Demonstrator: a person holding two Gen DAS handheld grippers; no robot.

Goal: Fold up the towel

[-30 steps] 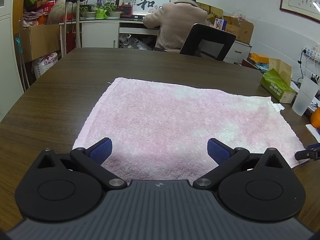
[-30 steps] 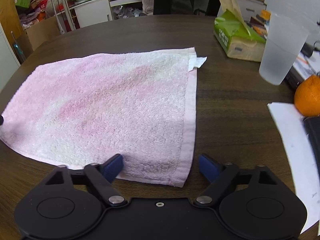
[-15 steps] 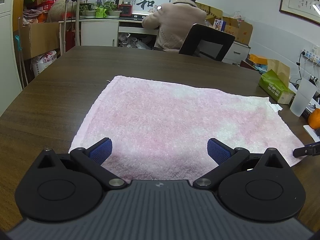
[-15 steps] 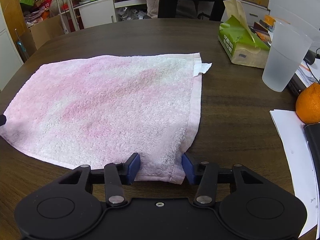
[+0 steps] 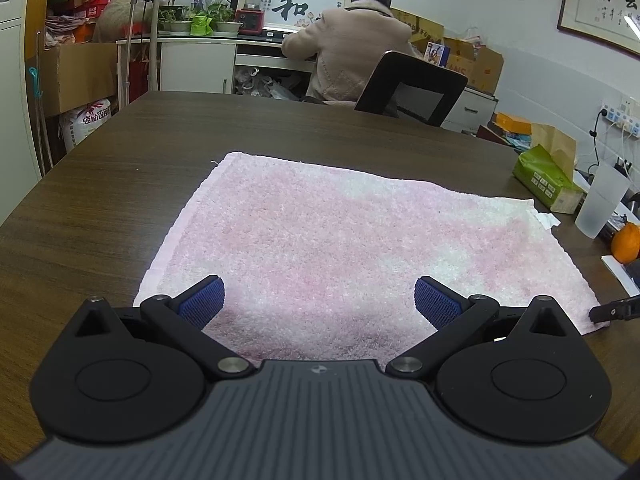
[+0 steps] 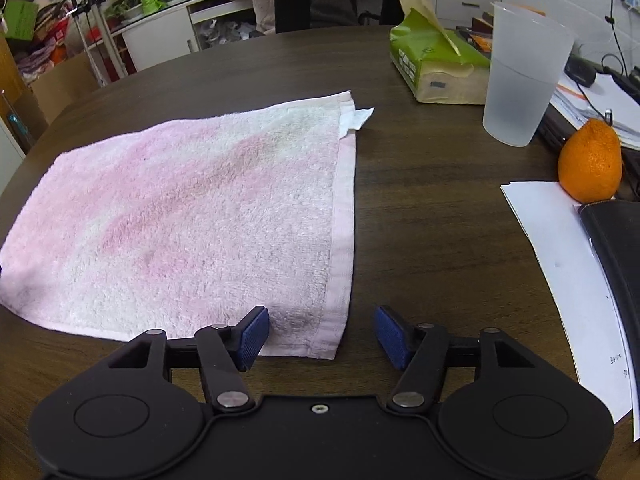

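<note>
One towel point(image 6: 192, 216), one plastic cup point(image 6: 520, 76), one orange point(image 6: 590, 166), one tissue pack point(image 6: 436, 64), two grippers.

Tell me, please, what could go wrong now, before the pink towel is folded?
1. The right gripper has its jaws opening around the towel corner without pressing it, so a lift now might miss the cloth.
2. The left gripper is open over the near edge, away from the corner; a lift there could fold unevenly.
3. The cup holds water and could be knocked.

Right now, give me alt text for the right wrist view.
The right hand-held gripper, jaws opening, straddles the near corner of a flat pink towel on a dark table. A cup, tissue pack and orange sit right.
</note>
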